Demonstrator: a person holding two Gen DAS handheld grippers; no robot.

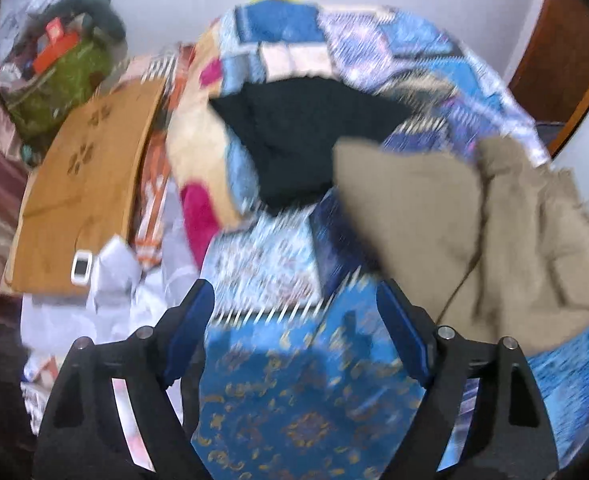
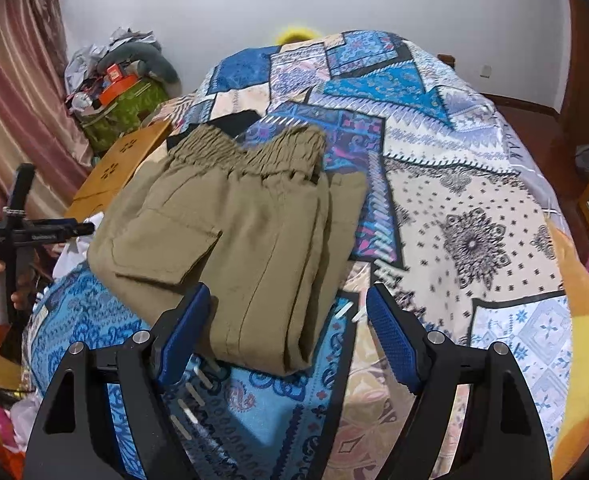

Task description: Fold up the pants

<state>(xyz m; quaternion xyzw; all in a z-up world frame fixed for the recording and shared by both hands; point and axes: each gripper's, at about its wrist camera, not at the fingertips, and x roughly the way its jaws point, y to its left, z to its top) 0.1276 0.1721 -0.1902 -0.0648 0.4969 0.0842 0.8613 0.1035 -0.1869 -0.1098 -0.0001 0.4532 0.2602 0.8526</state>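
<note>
Folded khaki pants (image 2: 230, 236) lie on the patterned bedspread (image 2: 454, 208), elastic waistband at the far end. In the blurred left wrist view the pants (image 1: 474, 236) sit at the right. My right gripper (image 2: 290, 300) is open and empty, just above the pants' near edge; its left fingertip (image 2: 198, 300) overlaps the fabric. My left gripper (image 1: 294, 296) is open and empty over the blue quilt, left of the pants. It also shows in the right wrist view (image 2: 82, 226) at the far left, held by a hand.
A black garment (image 1: 306, 136) lies beyond the pants. A wooden board (image 1: 82, 184) with a small white device (image 1: 81, 266) sits at the bed's left edge. A green bag piled with clutter (image 2: 122, 100) and a pink curtain (image 2: 10, 92) stand left.
</note>
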